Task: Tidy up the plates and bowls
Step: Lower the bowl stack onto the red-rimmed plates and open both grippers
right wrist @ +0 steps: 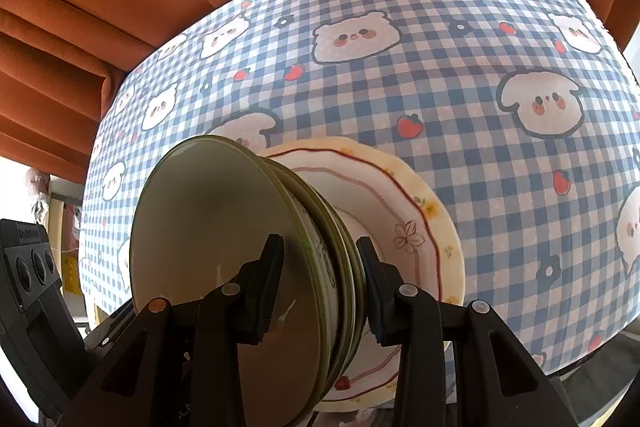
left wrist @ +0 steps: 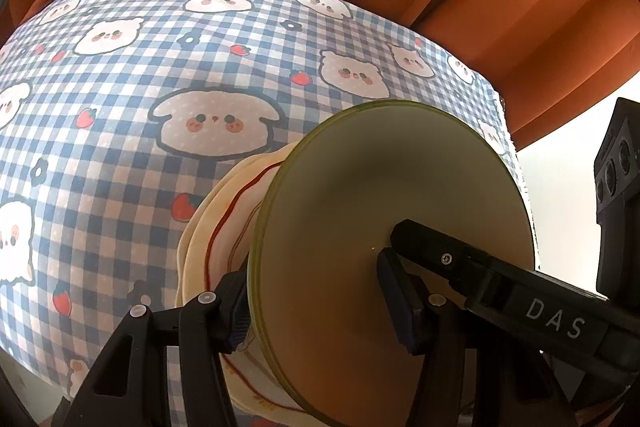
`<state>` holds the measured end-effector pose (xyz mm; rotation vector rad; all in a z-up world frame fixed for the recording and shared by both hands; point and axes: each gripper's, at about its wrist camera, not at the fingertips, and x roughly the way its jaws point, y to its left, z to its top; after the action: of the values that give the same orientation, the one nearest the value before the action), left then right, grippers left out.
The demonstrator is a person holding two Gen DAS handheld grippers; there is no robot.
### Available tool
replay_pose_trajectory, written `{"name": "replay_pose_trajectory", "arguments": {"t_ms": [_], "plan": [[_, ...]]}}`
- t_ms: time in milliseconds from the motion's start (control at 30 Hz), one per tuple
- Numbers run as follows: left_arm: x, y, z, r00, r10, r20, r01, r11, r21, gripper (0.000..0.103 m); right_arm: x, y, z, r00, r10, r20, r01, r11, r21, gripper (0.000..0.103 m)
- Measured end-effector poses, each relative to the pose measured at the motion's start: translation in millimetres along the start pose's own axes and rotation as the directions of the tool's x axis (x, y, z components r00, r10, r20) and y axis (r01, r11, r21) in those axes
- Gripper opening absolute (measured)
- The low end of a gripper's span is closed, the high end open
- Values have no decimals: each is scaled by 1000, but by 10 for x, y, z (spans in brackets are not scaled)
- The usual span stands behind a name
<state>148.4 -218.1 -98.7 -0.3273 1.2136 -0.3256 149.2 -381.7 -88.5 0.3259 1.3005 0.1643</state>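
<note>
Green-rimmed plates, stacked on cream floral plates, held on edge above the gingham tablecloth. Right gripper clamped across the green stack's rim; left gripper straddling the same rim, apparently gripping it, one finger against the face, the other behind. Best lowered level and slowly with even pressure, easing off only once the stack lies flat, lest the plates slide apart.

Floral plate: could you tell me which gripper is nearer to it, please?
Neither clearly. The left gripper and the right gripper each clamp the green bowls, and each has one jaw right beside the floral plate, between it and the bowls.
</note>
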Motion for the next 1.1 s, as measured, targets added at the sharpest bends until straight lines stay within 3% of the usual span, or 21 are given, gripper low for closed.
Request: {"name": "replay_pose_trajectory", "arguments": {"t_ms": [600, 833, 900, 967, 1100], "plan": [[-6, -204, -191, 993, 121, 9, -121, 993, -9, 61, -38, -256, -63, 997, 78, -14, -79, 996, -46, 38], [-105, -303, -265, 972, 229, 61, -231, 972, 36, 61, -84, -217, -116, 998, 65, 13, -64, 993, -95, 39], [-143, -305, -279, 969, 235, 73, -238, 970, 38, 62, -112, -216, -119, 999, 39, 21, -37, 995, -96, 50], [-181, -306, -279, 970, 229, 85, -233, 971, 44, 71, -156, -231, -126, 999, 12, 38, -8, 996, -89, 60], [-297, -339, -286, 965, 226, 136, -239, 967, 89, 80, -258, -229, -149, 997, -5, 75, 11, 998, -69, 62]]}}
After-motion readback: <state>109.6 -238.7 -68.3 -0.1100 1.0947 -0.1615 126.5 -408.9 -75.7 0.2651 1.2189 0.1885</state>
